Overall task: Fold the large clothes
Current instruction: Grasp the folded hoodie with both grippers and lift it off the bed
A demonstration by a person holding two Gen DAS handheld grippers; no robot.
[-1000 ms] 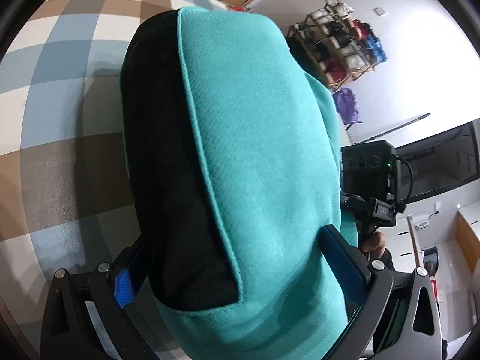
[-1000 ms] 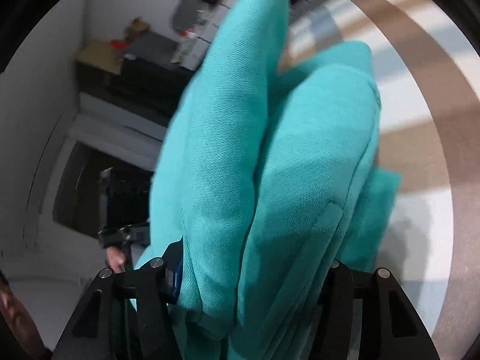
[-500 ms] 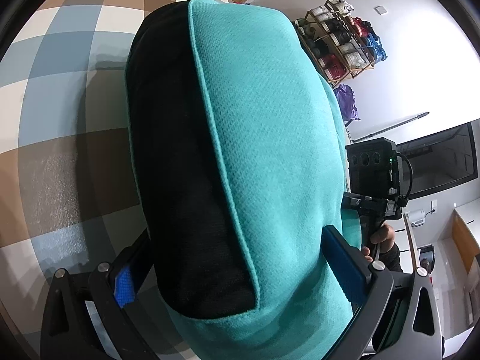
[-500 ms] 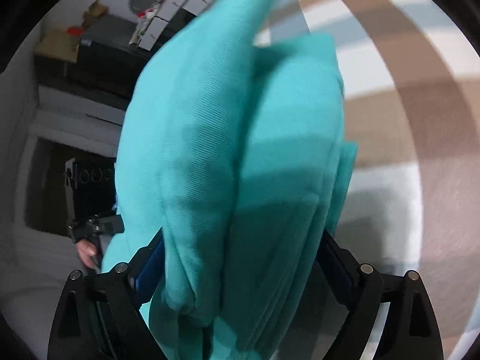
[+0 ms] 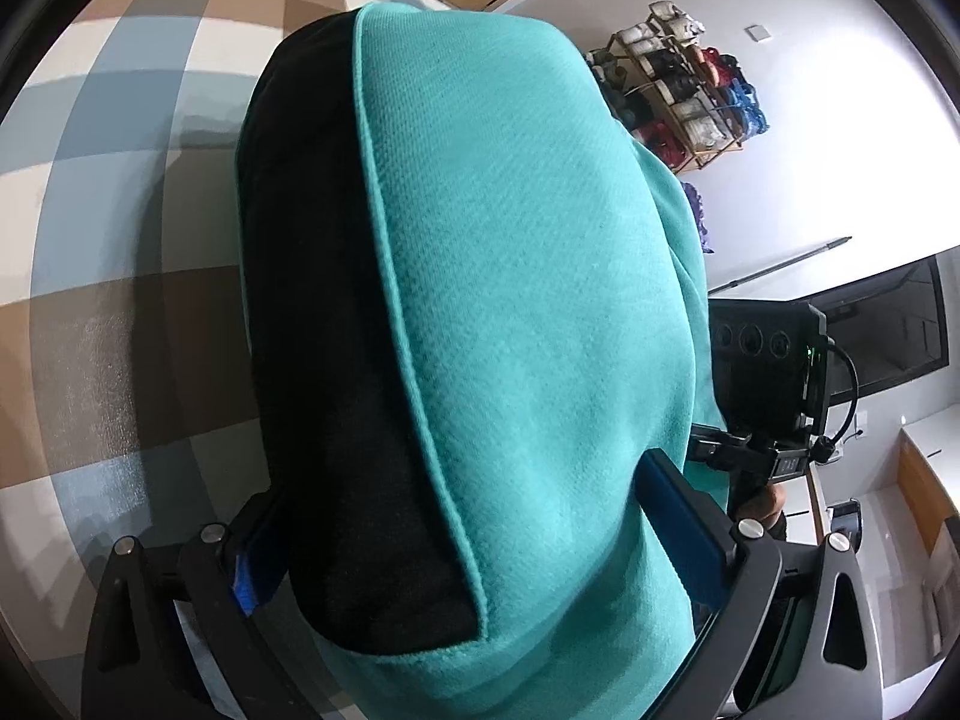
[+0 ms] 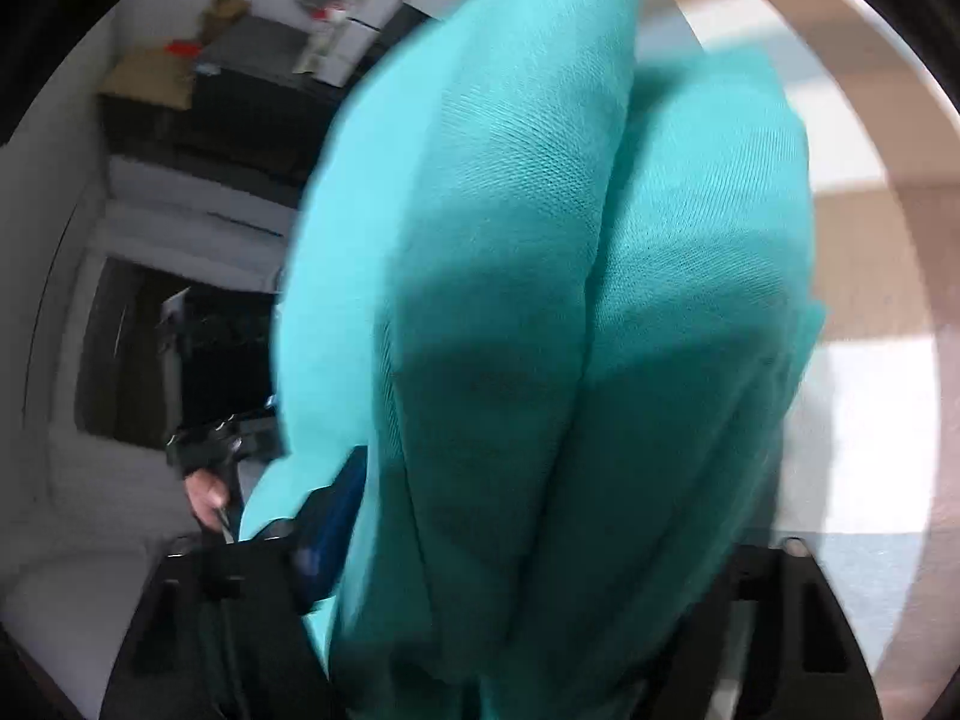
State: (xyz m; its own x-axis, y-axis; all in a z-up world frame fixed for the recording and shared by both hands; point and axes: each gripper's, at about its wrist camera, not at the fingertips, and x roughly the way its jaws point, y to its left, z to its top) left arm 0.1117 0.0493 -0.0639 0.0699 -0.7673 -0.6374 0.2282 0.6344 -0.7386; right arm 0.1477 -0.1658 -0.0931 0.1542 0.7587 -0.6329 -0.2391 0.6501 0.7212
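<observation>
A large teal garment (image 5: 528, 312) with a black panel (image 5: 324, 360) fills the left wrist view. My left gripper (image 5: 474, 546) is shut on a thick bunch of it, held above the checked surface (image 5: 102, 276). In the right wrist view the same teal garment (image 6: 570, 312) hangs in folds between the fingers, and my right gripper (image 6: 528, 546) is shut on it. The other gripper unit and the hand holding it show at the right of the left wrist view (image 5: 768, 372) and at the left of the right wrist view (image 6: 210, 450).
A checked blue, brown and white cloth covers the surface below, also in the right wrist view (image 6: 870, 300). A shelf rack with bundles (image 5: 678, 102) stands against the white wall. Boxes and dark cabinets (image 6: 198, 90) stand behind.
Both grippers keep their hold on the garment. The right gripper has swung, so the cloth folds shifted and blurred; the left view moved slightly, showing more checked surface.
</observation>
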